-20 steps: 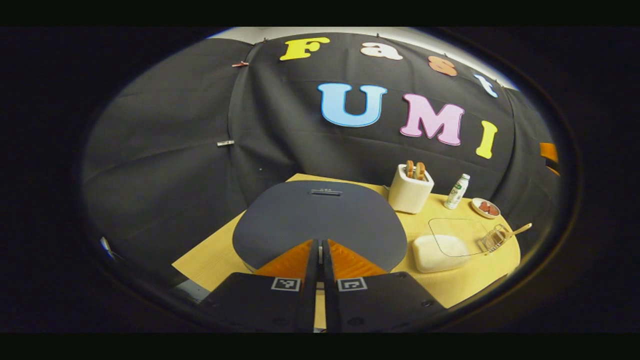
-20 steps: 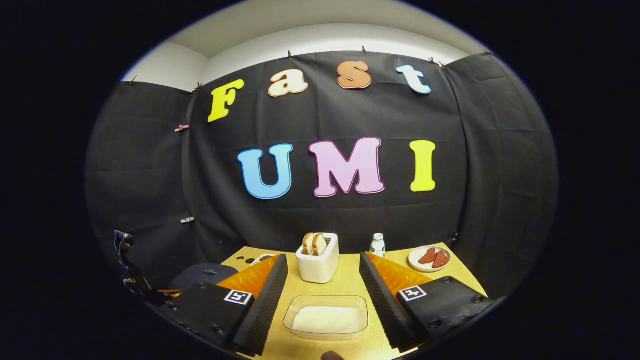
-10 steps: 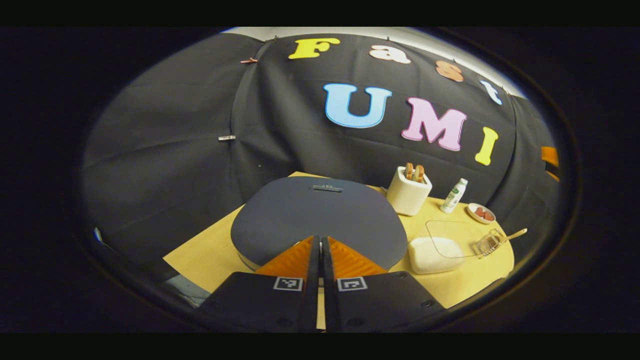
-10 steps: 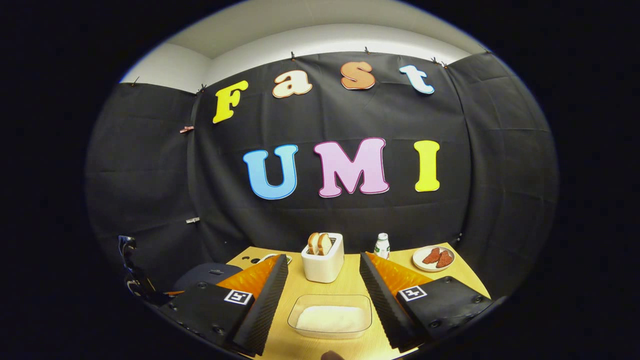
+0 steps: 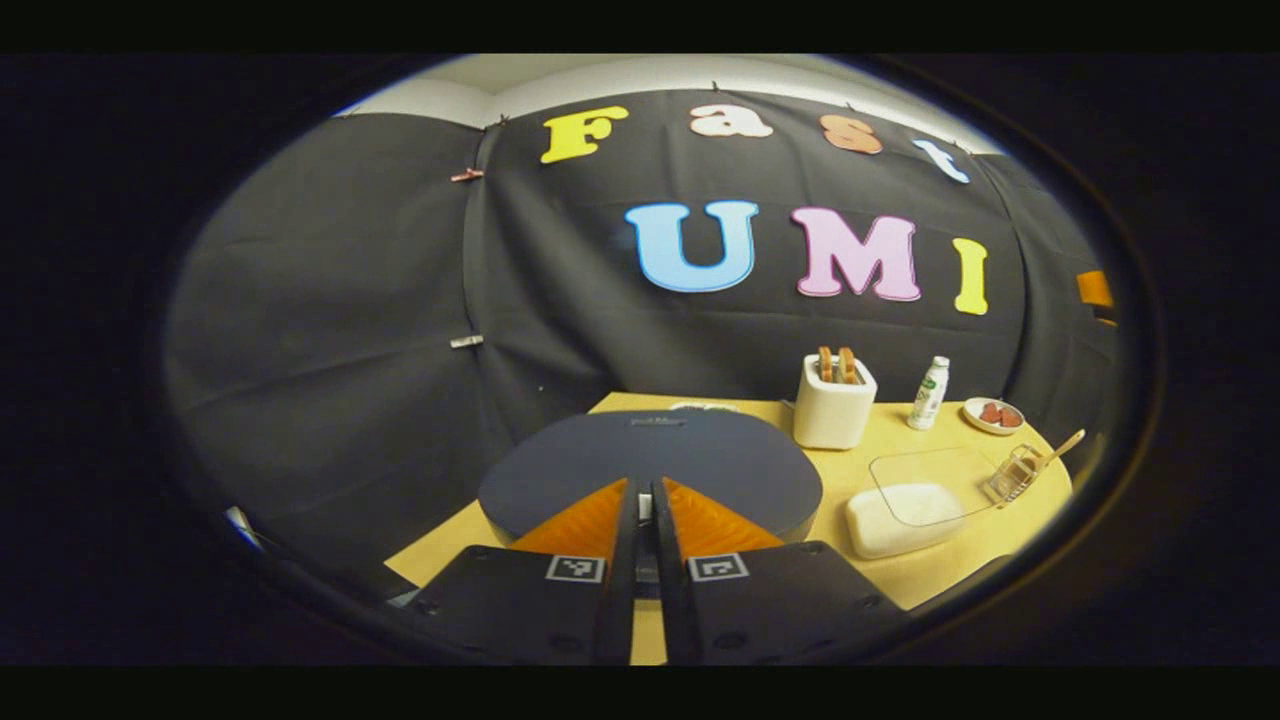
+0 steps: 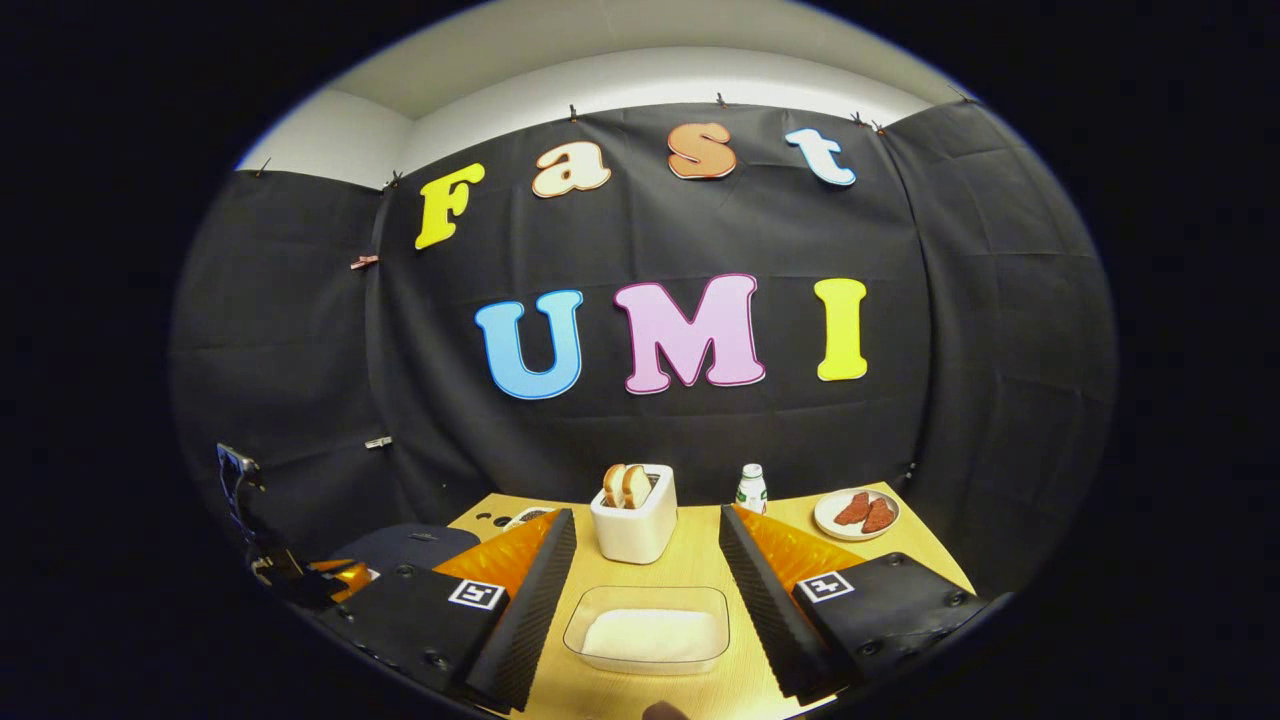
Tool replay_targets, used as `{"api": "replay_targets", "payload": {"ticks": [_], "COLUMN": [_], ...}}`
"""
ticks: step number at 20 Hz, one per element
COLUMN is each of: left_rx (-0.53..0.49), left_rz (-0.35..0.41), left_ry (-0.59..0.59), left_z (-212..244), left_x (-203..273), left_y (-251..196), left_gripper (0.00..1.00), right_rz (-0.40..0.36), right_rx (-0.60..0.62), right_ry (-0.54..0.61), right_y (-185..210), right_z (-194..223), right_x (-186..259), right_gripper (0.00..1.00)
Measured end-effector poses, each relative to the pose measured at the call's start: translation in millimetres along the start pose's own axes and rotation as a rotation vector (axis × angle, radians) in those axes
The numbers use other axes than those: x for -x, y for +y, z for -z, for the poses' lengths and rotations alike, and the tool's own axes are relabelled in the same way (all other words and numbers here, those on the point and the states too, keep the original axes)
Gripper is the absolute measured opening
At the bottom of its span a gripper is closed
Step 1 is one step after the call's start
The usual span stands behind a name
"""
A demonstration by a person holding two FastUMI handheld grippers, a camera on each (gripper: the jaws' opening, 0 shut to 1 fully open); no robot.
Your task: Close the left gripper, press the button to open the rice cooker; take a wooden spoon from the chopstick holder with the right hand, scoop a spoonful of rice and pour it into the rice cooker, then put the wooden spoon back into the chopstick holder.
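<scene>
The rice cooker (image 5: 650,465) has a dark, rounded lid that lies down flat; it stands at the near left of the wooden table (image 5: 930,570). My left gripper (image 5: 640,492) is shut with nothing held, its tips over the lid's near edge. A clear box of white rice (image 5: 900,500) sits to the right of the cooker. Beyond it the wire chopstick holder (image 5: 1012,475) holds the wooden spoon (image 5: 1062,446). My right gripper (image 6: 647,515) is open above the rice box (image 6: 648,632), holding nothing. The cooker (image 6: 405,547) lies to its left.
A white toaster (image 5: 833,408) with two slices stands behind the cooker, with a small bottle (image 5: 929,391) and a plate of red pieces (image 5: 994,415) to its right. The toaster (image 6: 632,522), bottle (image 6: 751,490) and plate (image 6: 857,512) line the table's back edge.
The left gripper view has tilted up and drawn back a little, so the cooker lid looks lower and flatter. The left gripper stays shut. The right gripper has hardly moved.
</scene>
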State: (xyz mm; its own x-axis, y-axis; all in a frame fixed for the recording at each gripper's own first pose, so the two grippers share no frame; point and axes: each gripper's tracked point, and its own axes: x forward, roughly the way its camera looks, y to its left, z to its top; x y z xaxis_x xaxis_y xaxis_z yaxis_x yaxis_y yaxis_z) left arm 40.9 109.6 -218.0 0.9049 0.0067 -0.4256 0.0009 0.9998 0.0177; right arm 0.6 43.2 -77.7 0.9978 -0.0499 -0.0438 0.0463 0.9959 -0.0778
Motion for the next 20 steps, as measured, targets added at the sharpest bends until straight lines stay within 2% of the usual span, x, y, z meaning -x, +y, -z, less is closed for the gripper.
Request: {"api": "replay_targets", "payload": {"ticks": [1,7,10,13,16,17,18,20], "left_rx": [-0.001,0.023,0.014,0.009,0.0,-0.008,-0.012,-0.008], "left_rz": [-0.003,-0.021,-0.05,-0.092,-0.121,-0.131,-0.138,-0.143], "left_ry": [-0.012,-0.105,-0.162,-0.218,-0.25,-0.257,-0.262,-0.271], "left_z": [-8,-40,-55,-71,-77,-80,-80,-84], "left_x": [0,7,19,31,43,46,49,55], "left_y": [0,-7,-8,-5,-7,-7,-8,-11], "left_gripper": [0.14,0.33,0.5,0.58,0.71,0.7,0.75,0.75], "right_rz": [0.002,0.019,0.037,0.056,0.077,0.087,0.097,0.118], "right_rx": [-0.001,0.0,-0.01,-0.016,-0.019,-0.022,-0.029,-0.049], "right_ry": [0.0,0.004,0.012,0.02,0.036,0.046,0.058,0.075], "right_y": [-2,-20,-38,-55,-76,-84,-92,-112], "right_z": [0,4,7,12,22,27,33,45], "right_x": [0,0,0,0,0,-1,-2,-5], "right_gripper": [0.9,0.9,0.9,0.9,0.9,0.9,0.9,0.9]}}
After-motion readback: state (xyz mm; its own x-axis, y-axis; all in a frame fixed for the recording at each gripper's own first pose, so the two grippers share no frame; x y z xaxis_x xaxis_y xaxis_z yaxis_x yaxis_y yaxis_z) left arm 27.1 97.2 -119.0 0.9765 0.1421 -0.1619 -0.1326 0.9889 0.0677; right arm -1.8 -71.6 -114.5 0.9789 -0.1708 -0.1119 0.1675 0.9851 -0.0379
